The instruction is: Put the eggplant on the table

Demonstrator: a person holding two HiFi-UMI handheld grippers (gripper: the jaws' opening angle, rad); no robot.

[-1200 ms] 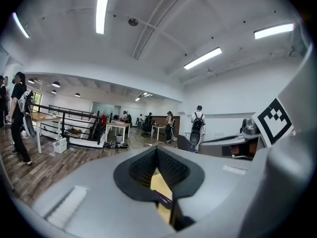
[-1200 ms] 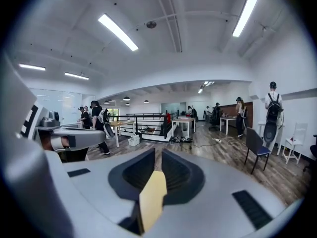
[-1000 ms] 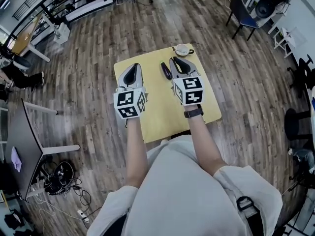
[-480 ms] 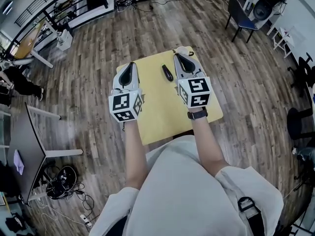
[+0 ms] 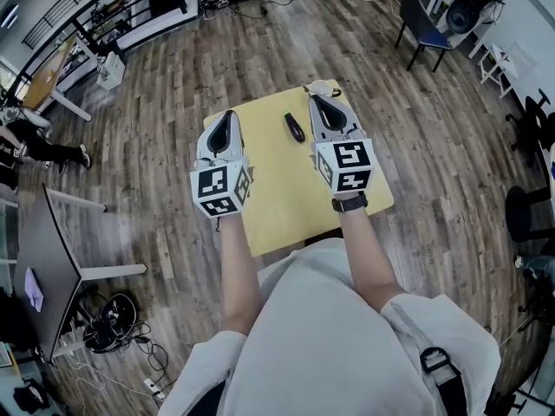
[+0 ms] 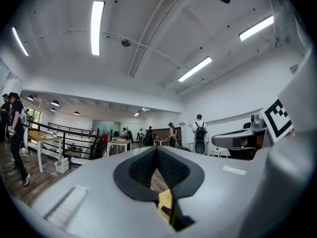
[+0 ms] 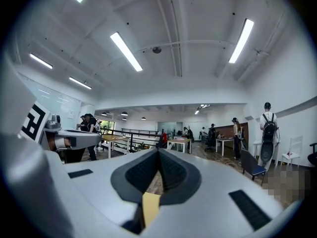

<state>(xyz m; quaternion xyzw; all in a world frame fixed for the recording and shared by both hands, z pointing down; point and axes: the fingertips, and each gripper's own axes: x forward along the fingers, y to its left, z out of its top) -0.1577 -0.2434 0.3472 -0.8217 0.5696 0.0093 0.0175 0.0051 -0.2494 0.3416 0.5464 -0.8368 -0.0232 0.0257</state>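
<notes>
Eggplant [image 5: 295,127] lying flat on yellow desk [image 5: 276,199], between the two grippers and touching neither. Left gripper [image 5: 228,114] held level above desk, jaws closed together with nothing between them. Right gripper [image 5: 315,100] likewise level, jaws pressed together and empty, tip just beside a pale cup [image 5: 323,85], partly hidden, at desk's far edge.

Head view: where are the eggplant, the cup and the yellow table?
eggplant [image 5: 295,127], head view, middle of its dark body.
cup [image 5: 324,86], head view, the pale rim at the far edge of the tabletop.
yellow table [image 5: 277,193], head view, a bare part of its top.
</notes>
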